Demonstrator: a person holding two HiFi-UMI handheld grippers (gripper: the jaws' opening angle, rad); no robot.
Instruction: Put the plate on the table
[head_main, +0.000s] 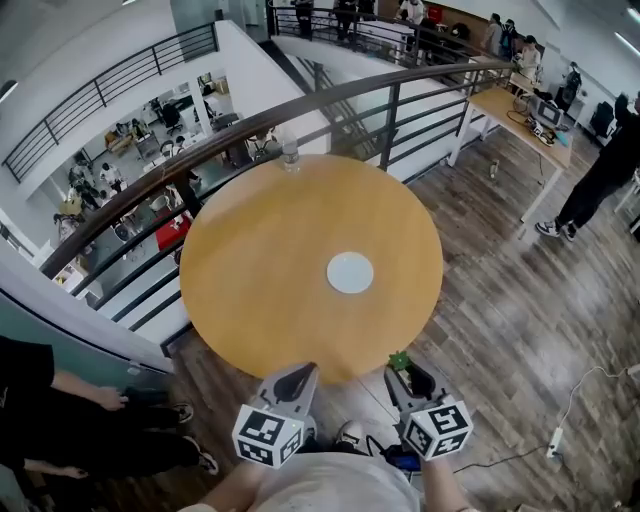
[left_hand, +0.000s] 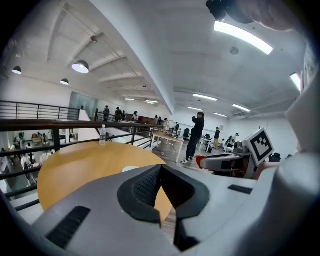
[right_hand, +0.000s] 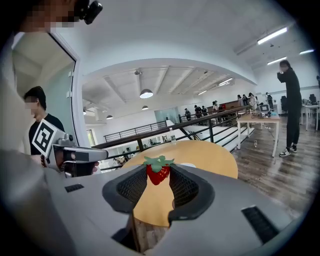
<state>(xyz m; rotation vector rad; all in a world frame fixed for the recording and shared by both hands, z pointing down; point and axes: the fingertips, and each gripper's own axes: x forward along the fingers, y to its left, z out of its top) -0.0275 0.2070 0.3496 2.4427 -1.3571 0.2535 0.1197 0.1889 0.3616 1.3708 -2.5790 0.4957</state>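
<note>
A small white plate (head_main: 350, 272) lies flat on the round wooden table (head_main: 260, 260), right of its middle. It also shows low and far in the left gripper view as plate (left_hand: 131, 169) and in the right gripper view as plate (right_hand: 187, 164). Both grippers hover off the table's near edge. My left gripper (head_main: 303, 373) is shut, its jaws meeting with nothing between them (left_hand: 160, 172). My right gripper (head_main: 402, 366) is shut on a red strawberry (right_hand: 158, 173) with green leaves, held at the jaw tips, and the strawberry (head_main: 400, 360) shows there from above.
A clear water bottle (head_main: 290, 152) stands at the table's far edge beside a dark railing (head_main: 330, 100). Beyond the railing is a drop to a lower floor. A desk (head_main: 520, 120) and a standing person (head_main: 600, 170) are to the right. A person's legs (head_main: 90, 420) are at the left.
</note>
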